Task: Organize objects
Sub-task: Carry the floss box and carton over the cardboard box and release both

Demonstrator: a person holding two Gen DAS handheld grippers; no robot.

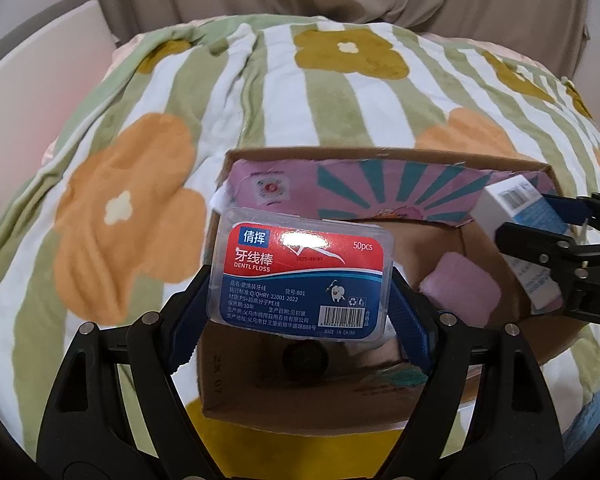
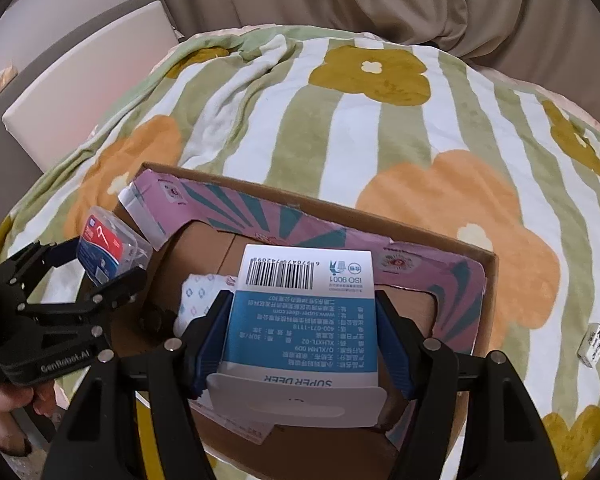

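The floss case (image 1: 300,276) hides much of the box (image 1: 380,160) floor. A dark round thing (image 1: 304,358) beneath it is unidentifiable. The small white item (image 2: 591,345) near the blanket's (image 2: 340,140) right edge is unreadable.

So by the one open brown cardboard box (image 2: 488,258): one clear plastic floss case (image 1: 300,274), one blue-white carton (image 2: 304,312), one small white eraser-like block (image 2: 592,344) beside it.

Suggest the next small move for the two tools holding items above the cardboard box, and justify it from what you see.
Probably lower the left tool and release the dental floss case into the cardboard box. It is gripped above the open box, and the right tool holds its blue-and-white carton there too, so one should go first.
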